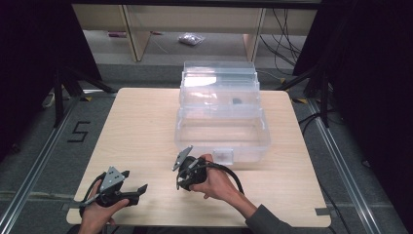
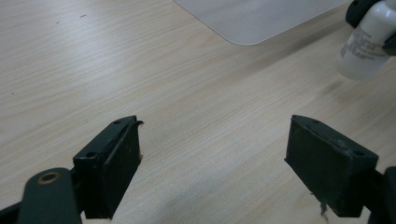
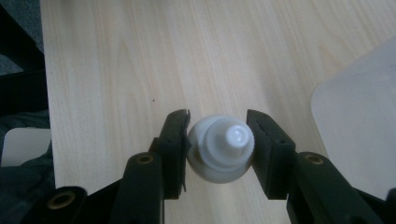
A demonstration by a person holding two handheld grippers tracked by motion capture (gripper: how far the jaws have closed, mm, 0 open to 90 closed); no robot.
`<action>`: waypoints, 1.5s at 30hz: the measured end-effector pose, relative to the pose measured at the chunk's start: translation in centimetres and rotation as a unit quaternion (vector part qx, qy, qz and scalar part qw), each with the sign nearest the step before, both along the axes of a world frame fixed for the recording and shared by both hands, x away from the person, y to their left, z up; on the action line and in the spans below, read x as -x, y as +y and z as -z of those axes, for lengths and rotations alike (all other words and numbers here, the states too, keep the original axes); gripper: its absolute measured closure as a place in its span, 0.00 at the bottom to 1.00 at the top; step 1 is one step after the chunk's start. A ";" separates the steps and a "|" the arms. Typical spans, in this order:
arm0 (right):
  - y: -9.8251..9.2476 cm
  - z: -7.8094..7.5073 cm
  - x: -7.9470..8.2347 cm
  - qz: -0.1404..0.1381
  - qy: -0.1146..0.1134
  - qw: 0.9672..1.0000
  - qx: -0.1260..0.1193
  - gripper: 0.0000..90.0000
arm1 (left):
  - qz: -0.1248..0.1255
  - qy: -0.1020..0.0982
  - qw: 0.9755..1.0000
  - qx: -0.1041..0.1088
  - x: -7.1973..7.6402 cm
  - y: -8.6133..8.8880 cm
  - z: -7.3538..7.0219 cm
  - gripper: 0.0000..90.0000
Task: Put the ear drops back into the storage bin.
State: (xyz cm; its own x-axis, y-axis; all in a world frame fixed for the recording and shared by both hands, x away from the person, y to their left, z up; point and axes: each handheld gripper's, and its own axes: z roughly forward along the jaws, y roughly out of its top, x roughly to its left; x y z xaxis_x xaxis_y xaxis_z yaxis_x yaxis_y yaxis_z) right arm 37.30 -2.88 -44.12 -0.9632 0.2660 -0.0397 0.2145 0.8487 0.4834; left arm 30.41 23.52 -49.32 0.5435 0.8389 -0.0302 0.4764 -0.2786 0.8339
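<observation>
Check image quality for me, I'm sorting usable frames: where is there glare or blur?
High view: glare on the clear box, dark edges. Right gripper view: the white bottle in the right gripper is soft, overexposed. Left gripper view: bottle slightly blurred, table sharp.

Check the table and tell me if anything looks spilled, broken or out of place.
Nothing stands out. The clear plastic storage box sits squarely on the light wooden table with its lid up. The small white plastic bottle is capped and clamped in the right gripper; the left gripper is open over bare wood.
</observation>
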 end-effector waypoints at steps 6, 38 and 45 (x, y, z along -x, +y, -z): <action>-0.8 -1.3 -0.3 0.001 0.004 1.000 -0.004 0.67 | 0.002 -0.001 1.000 0.002 0.0 0.0 0.0 0.19; -9.0 -8.8 -1.5 0.067 0.012 0.998 0.016 0.67 | 0.000 -0.001 1.000 0.000 -0.1 0.0 0.0 0.19; -11.4 -10.2 -2.4 0.092 0.010 0.996 0.014 0.67 | -0.001 0.001 1.000 0.000 -0.1 0.0 0.0 0.19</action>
State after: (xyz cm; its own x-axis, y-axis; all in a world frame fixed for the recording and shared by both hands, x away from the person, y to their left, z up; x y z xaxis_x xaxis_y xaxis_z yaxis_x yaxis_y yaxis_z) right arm 39.70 -14.24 -33.92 -0.8987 0.4375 -0.0310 0.3773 0.8071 0.4541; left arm 30.48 23.56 -49.33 0.5420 0.8398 -0.0311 0.4784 -0.2778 0.8330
